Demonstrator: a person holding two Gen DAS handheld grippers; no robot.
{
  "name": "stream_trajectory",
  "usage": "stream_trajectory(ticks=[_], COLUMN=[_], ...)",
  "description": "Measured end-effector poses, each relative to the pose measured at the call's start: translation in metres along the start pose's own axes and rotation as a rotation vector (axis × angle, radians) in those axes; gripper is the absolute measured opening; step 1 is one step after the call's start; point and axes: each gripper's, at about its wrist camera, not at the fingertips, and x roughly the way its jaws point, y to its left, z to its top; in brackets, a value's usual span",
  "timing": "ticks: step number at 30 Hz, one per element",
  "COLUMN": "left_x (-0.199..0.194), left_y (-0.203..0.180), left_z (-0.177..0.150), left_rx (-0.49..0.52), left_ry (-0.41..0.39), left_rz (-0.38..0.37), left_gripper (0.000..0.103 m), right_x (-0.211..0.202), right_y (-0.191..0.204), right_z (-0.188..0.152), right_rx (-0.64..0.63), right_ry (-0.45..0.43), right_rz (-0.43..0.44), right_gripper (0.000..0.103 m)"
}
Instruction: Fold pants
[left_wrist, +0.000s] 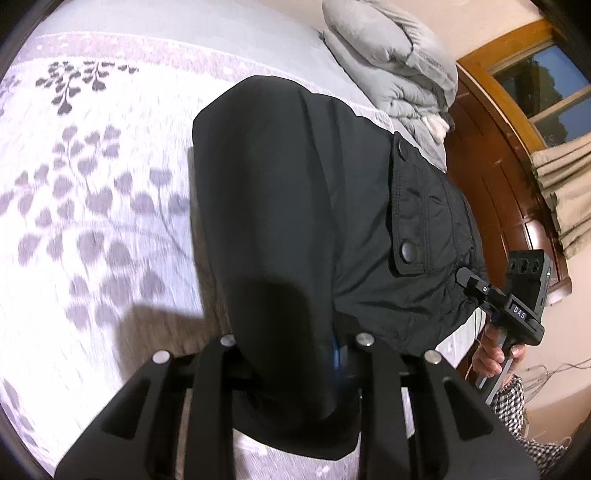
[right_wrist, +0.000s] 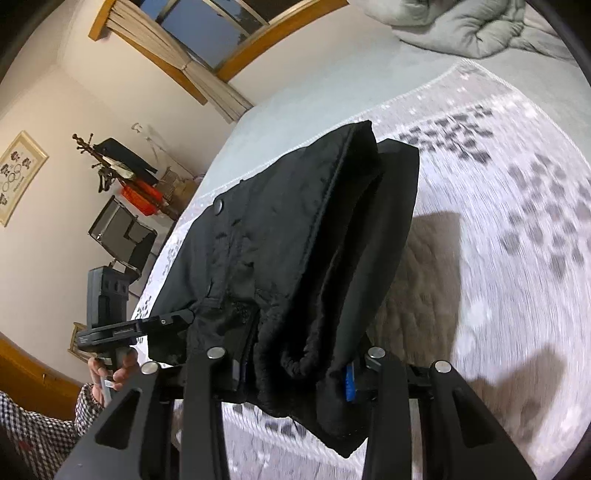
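Note:
Black pants (left_wrist: 295, 206), padded, with a snap-button pocket flap (left_wrist: 410, 206), hang folded above the bed. My left gripper (left_wrist: 295, 363) is shut on one end of them; the cloth hides its fingertips. My right gripper (left_wrist: 471, 282) grips the waistband edge at the right. In the right wrist view the pants (right_wrist: 295, 236) drape over my right gripper (right_wrist: 295, 373), which is shut on the bunched waistband. The left gripper (right_wrist: 177, 319) pinches the cloth at the left.
The bed has a white cover with grey leaf print (left_wrist: 92, 221). A grey folded duvet (left_wrist: 399, 62) lies at the bed's far end. A wooden headboard (left_wrist: 491, 177), a window and curtains stand beside it. A coat rack (right_wrist: 110, 166) and a chair (right_wrist: 122, 236) stand by the wall.

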Motion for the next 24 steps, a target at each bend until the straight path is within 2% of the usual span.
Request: stream_trajectory(ticks=[10,18,24], left_x=[-0.012,-0.003,0.008], left_y=[0.024,0.048,0.039], left_z=[0.048,0.064,0.075], left_rx=[0.004,-0.018,-0.016], left_ry=[-0.074,-0.071,-0.079], left_rz=[0.069,0.117,0.122], left_gripper=[0.024,0.025,0.025], right_x=[0.052,0.098,0.113], right_y=[0.012,-0.001,-0.01], right_z=[0.059,0.08,0.087], right_rx=[-0.021,0.001,0.013], right_ry=[0.003,0.042,0.058], right_rz=[0.022,0.022,0.021], right_gripper=[0.036,0.036,0.036])
